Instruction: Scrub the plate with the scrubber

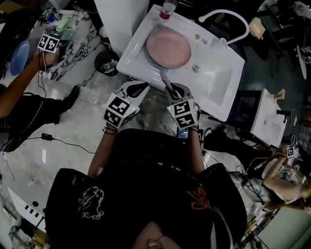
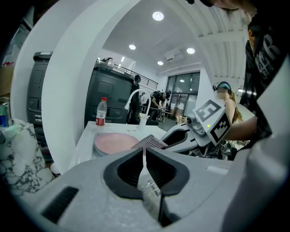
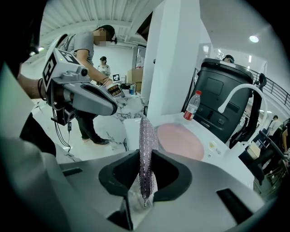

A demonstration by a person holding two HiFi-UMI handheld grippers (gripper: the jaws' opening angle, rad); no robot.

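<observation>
A round pink plate (image 1: pixel 168 47) lies in the white sink (image 1: pixel 218 73), also seen in the right gripper view as the plate (image 3: pixel 181 141) and in the left gripper view as the plate (image 2: pixel 115 143). My right gripper (image 1: pixel 173 90) hangs at the sink's near edge, shut on a silvery mesh scrubber (image 1: pixel 165 78). The scrubber (image 3: pixel 147 140) stands up between the pads of that gripper (image 3: pixel 146 158), short of the plate. My left gripper (image 1: pixel 137 90) is beside it on the left, off the sink. That gripper (image 2: pixel 145 156) has its pads together and holds nothing; it looks across at the scrubber (image 2: pixel 152 142).
A bottle with a red label (image 1: pixel 167 8) stands at the sink's far rim, and a white curved faucet (image 1: pixel 228 22) arches over the right side. A marble counter (image 1: pixel 73 44) and a black bin (image 1: pixel 106 62) lie left. Another person's gripper (image 1: pixel 48 43) is at far left.
</observation>
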